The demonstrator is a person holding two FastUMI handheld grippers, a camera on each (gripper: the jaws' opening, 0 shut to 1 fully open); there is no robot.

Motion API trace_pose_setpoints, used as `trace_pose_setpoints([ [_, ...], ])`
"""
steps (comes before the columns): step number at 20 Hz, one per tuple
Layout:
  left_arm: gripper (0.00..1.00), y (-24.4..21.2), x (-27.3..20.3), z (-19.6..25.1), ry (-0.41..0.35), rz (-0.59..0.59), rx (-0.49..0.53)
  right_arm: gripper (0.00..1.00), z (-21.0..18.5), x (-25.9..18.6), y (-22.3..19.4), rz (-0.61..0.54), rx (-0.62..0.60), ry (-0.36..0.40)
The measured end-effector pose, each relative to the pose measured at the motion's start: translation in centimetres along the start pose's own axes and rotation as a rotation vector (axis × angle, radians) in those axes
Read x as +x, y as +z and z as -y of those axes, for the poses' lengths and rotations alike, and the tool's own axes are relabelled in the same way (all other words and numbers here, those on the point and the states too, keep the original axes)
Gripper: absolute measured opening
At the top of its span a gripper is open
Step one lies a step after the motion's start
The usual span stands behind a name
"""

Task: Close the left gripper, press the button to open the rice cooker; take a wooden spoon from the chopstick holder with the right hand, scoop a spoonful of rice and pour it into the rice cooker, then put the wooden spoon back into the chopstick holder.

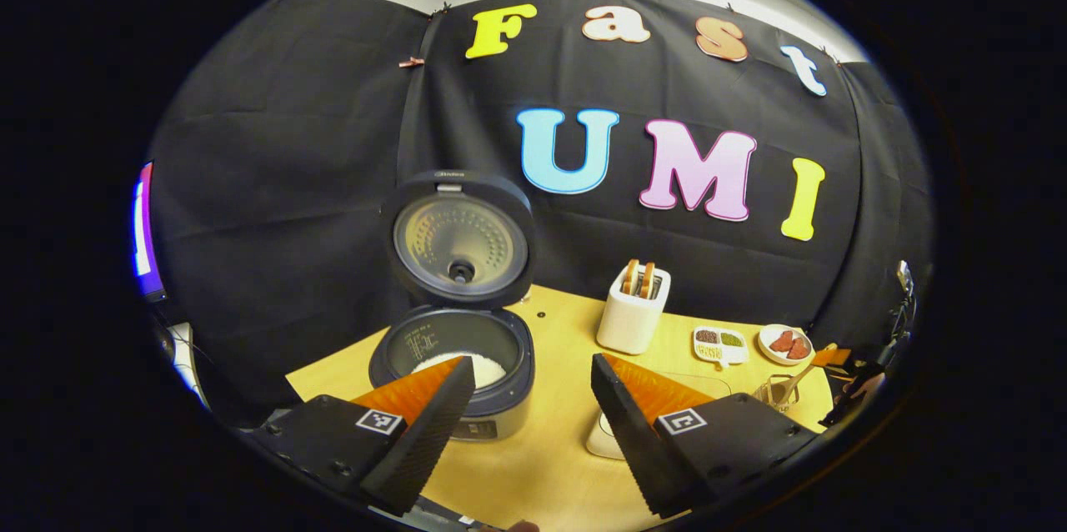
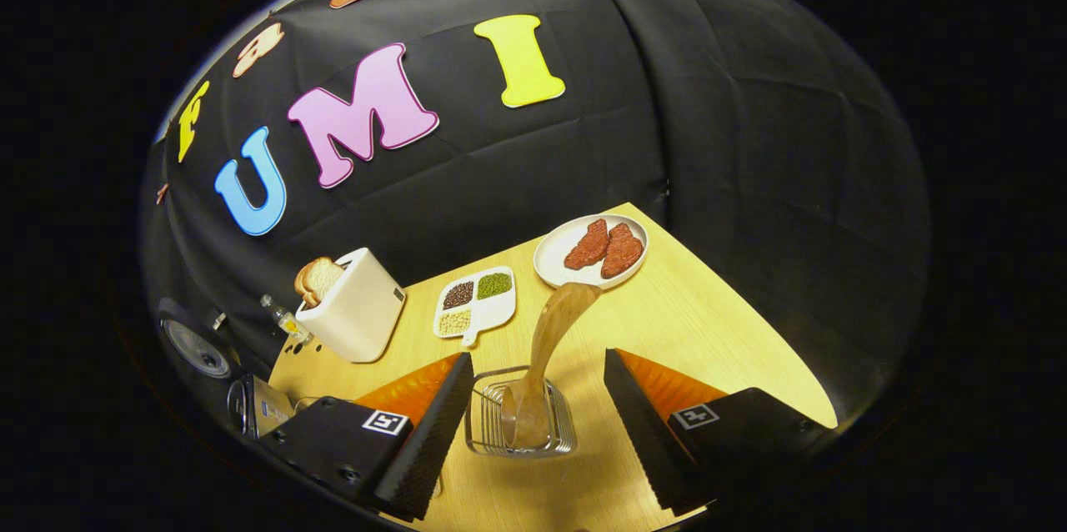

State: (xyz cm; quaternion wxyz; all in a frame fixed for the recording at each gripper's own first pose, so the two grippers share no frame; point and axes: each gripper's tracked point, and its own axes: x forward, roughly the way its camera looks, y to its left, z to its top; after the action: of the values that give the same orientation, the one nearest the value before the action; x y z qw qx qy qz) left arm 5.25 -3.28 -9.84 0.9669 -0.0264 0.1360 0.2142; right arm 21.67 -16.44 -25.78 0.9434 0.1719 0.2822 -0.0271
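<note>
The rice cooker (image 1: 467, 382) stands with its lid (image 1: 461, 240) raised, and white rice lies in its pot (image 1: 479, 365). My left gripper (image 1: 533, 407) hovers open just in front of it, holding nothing. In the right gripper view the wooden spoon (image 2: 550, 332) stands upright in the wire chopstick holder (image 2: 521, 424). My right gripper (image 2: 538, 407) is open, one finger on each side of the holder and neither touching the spoon. The holder with the spoon (image 1: 783, 386) also sits far right in the left gripper view.
On the wooden table (image 2: 700, 315) stand a white toaster (image 2: 354, 307) with bread, a sectioned dish of grains (image 2: 475, 303) and a plate of meat (image 2: 592, 253). A white object (image 1: 602, 436) lies partly hidden behind my left gripper's finger. The cooker (image 2: 200, 353) shows at the far left.
</note>
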Motion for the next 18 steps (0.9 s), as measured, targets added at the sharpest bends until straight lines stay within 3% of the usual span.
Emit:
trace_pose_setpoints([
  [2, 0.95, -1.3, -0.2, 0.4, 0.004, -0.032, 0.005, 0.98, 0.3, 1.9, -0.1, -0.01, 0.025, -0.008],
  [3, 0.95, -1.9, -0.2, 0.6, 0.006, -0.049, 0.004, 0.92, 0.3, 2.8, -0.2, -0.014, 0.038, -0.009],
  [4, 0.95, -2.6, -0.3, 0.7, 0.01, -0.068, 0.0, 0.97, 0.4, 3.6, -0.4, -0.02, 0.045, -0.015],
  [6, 0.96, -3.7, -0.4, 0.9, 0.02, -0.097, -0.008, 0.96, 0.8, 5.2, -0.9, -0.026, 0.036, -0.025],
  [7, 0.96, -4.2, -0.4, 1.0, 0.021, -0.109, -0.01, 0.86, 0.9, 5.7, -0.9, -0.022, 0.033, -0.032],
  [10, 0.95, -6.3, -0.4, 1.9, -0.002, -0.174, -0.011, 0.35, 0.7, 6.9, -1.2, -0.023, 0.033, -0.031],
  [11, 0.96, -6.7, -0.3, 2.2, -0.011, -0.186, -0.008, 0.43, 0.3, 7.0, -1.6, -0.046, 0.038, -0.016],
  [12, 0.95, -6.8, -0.1, 2.6, -0.02, -0.19, -0.006, 0.43, 0.2, 5.8, -1.7, -0.065, 0.047, -0.03],
  [14, 0.95, -7.2, 0.2, 3.3, -0.037, -0.2, -0.011, 0.22, 0.3, 7.1, -1.9, -0.07, 0.071, -0.012],
  [18, 0.96, -7.4, 0.5, 4.7, -0.075, -0.202, -0.01, 0.18, -0.5, 5.9, -1.1, -0.05, 0.054, 0.017],
])
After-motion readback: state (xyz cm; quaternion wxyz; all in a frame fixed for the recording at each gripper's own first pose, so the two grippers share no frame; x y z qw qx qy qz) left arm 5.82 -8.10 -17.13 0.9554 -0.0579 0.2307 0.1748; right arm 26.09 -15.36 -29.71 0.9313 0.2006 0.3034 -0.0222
